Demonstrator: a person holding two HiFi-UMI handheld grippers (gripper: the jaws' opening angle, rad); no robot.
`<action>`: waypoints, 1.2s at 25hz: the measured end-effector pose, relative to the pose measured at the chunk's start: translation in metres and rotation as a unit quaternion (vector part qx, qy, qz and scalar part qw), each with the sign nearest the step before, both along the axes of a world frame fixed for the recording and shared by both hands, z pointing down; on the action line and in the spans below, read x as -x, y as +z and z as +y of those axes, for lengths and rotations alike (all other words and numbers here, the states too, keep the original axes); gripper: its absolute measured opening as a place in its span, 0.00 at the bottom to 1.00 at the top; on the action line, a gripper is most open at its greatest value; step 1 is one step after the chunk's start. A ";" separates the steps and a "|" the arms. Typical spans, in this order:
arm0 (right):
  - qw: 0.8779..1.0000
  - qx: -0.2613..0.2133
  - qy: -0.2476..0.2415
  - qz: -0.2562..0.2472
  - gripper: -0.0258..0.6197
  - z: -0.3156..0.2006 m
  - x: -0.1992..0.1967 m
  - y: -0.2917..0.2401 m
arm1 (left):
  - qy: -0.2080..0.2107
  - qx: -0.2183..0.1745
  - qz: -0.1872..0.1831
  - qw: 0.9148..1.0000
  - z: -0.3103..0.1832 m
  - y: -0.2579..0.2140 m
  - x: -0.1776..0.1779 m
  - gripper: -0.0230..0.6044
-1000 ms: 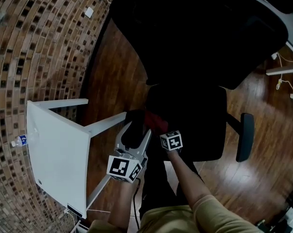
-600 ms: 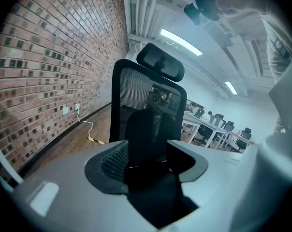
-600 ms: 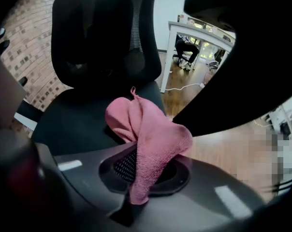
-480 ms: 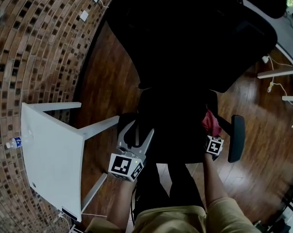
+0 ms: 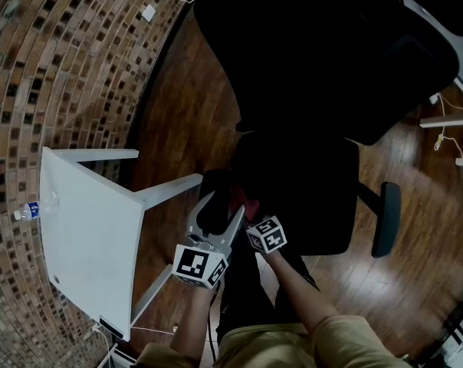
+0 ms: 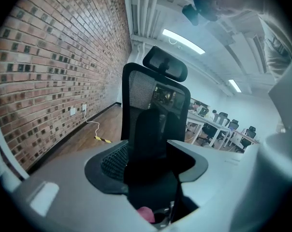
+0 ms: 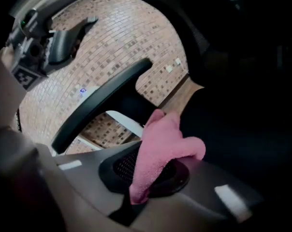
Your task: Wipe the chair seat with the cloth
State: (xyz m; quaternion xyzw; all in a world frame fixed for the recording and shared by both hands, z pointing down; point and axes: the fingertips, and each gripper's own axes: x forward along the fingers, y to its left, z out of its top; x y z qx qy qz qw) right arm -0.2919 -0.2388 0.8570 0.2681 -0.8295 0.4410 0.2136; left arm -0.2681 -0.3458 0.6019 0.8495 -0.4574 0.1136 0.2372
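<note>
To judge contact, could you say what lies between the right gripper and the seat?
The pink cloth, clamped by the right gripper, seen in right gripper view.

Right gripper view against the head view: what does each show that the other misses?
Only the right gripper view shows, close up, the right claw shut on the pink cloth. Only the head view shows the whole chair seat, the white table and the water bottle. Both show the cloth, the armrest and the brick wall.
</note>
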 end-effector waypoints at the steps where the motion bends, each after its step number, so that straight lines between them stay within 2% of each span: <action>1: 1.000 0.008 -0.011 0.003 0.06 0.003 0.012 0.006 | -0.002 -0.001 0.000 1.000 0.001 -0.001 0.004 0.40; 3: 0.999 0.025 -0.023 0.037 0.06 0.007 0.008 0.031 | -0.005 -0.001 -0.002 1.000 0.001 -0.002 0.009 0.40; 4: 0.997 0.032 -0.018 0.064 0.06 0.006 -0.010 0.045 | -0.005 -0.001 -0.002 1.000 0.001 -0.002 0.010 0.40; 7: 0.985 0.054 0.044 0.161 0.06 0.000 -0.114 0.073 | -0.005 -0.004 0.001 1.000 -0.001 -0.003 0.012 0.40; 9: 0.965 0.061 0.096 0.236 0.06 0.005 -0.205 0.079 | -0.006 -0.002 0.003 1.000 -0.002 -0.001 0.015 0.40; 11: 0.936 0.070 0.153 0.309 0.06 0.021 -0.302 0.075 | -0.007 0.002 0.006 1.000 -0.002 0.002 0.016 0.40; 13: 0.904 0.077 0.213 0.362 0.06 0.040 -0.386 0.060 | -0.004 0.002 0.010 1.000 -0.003 0.002 0.013 0.40; 15: 0.882 0.082 0.258 0.385 0.06 0.053 -0.434 0.048 | -0.001 -0.001 0.012 1.000 -0.005 0.001 0.010 0.40; 17: 0.875 0.086 0.276 0.387 0.06 0.060 -0.443 0.046 | 0.001 -0.003 0.013 1.000 -0.007 -0.001 0.008 0.40; 18: 0.879 0.085 0.277 0.378 0.06 0.060 -0.433 0.047 | 0.002 -0.004 0.013 1.000 -0.008 -0.002 0.007 0.40; 20: 0.903 0.076 0.259 0.334 0.06 0.054 -0.385 0.049 | 0.003 -0.006 0.012 1.000 -0.008 -0.008 0.006 0.40; 23: 0.956 0.044 0.191 0.218 0.06 0.035 -0.253 0.044 | 0.002 -0.012 0.007 1.000 -0.008 -0.017 0.012 0.40; 25: 0.982 0.028 0.126 0.139 0.06 0.028 -0.148 0.034 | -0.002 -0.014 0.003 1.000 -0.007 -0.021 0.019 0.40; 26: 0.990 0.021 0.089 0.106 0.06 0.029 -0.099 0.027 | -0.005 -0.014 0.001 1.000 -0.007 -0.023 0.022 0.40; 28: 0.998 0.010 0.014 0.061 0.06 0.035 -0.019 0.016 | -0.006 -0.015 -0.004 1.000 -0.004 -0.025 0.025 0.40; 30: 0.998 0.005 -0.043 0.053 0.06 0.045 0.027 0.016 | -0.001 -0.013 -0.009 1.000 -0.001 -0.026 0.024 0.40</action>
